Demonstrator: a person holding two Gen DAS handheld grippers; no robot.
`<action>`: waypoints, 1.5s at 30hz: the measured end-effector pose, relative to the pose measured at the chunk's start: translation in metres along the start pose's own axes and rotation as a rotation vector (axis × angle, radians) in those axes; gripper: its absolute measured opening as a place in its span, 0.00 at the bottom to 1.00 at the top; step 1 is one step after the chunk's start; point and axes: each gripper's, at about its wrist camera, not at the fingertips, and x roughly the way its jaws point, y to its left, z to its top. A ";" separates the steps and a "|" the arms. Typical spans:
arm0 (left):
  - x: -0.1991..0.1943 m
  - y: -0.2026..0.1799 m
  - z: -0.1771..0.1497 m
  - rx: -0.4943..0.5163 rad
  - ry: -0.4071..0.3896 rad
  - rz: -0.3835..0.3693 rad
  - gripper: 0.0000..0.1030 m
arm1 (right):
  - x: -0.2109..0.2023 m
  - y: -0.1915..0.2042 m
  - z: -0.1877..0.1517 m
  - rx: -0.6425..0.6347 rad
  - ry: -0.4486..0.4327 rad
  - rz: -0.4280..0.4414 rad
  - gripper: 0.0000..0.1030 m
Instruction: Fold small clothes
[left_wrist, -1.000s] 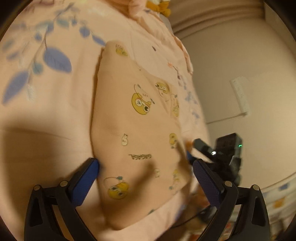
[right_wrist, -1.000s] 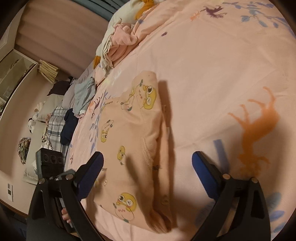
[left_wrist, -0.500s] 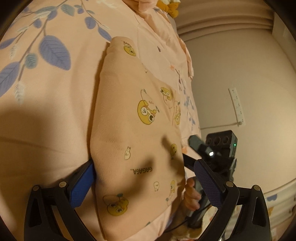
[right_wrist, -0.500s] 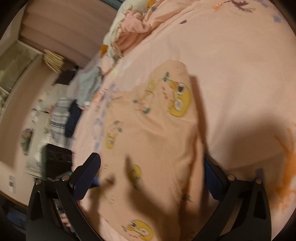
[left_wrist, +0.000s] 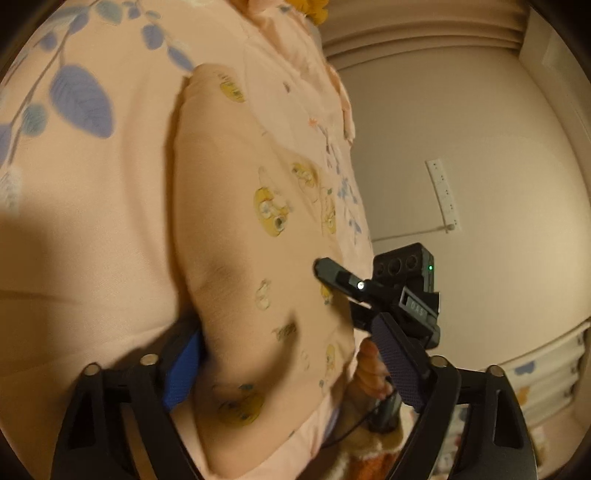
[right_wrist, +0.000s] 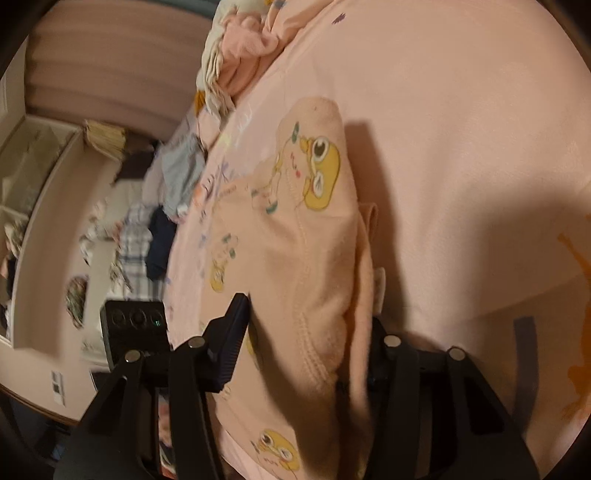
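Note:
A small folded peach garment (left_wrist: 240, 229) printed with yellow cartoon characters lies on the pink bedspread (left_wrist: 92, 184). My left gripper (left_wrist: 291, 365) is open, its jaws straddling the near end of the garment, the left blue pad tucked under the cloth edge. In the right wrist view the same garment (right_wrist: 295, 236) fills the centre. My right gripper (right_wrist: 310, 336) has narrowed around the garment's thick folded edge; its jaws touch the cloth on both sides. The right gripper's finger (left_wrist: 340, 277) shows lying on the garment in the left view.
A pile of crumpled clothes (right_wrist: 236, 55) sits at the far end of the bed. More clothes (right_wrist: 159, 221) lie off the bed's left edge near a shelf. A wall with a power strip (left_wrist: 443, 195) is right of the bed.
Both grippers moved forward onto the garment. The right gripper's jaws have closed in from wide open to pinching the folded edge. The left jaws stayed open.

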 end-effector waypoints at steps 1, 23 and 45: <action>0.000 0.003 0.001 -0.023 0.028 0.026 0.73 | -0.002 -0.002 -0.001 0.008 0.010 0.002 0.49; 0.034 -0.030 -0.020 0.150 -0.211 0.379 0.41 | 0.016 0.012 0.001 -0.053 -0.028 -0.112 0.34; 0.048 -0.041 -0.022 0.238 -0.306 0.517 0.36 | 0.026 0.029 -0.009 -0.191 -0.150 -0.264 0.30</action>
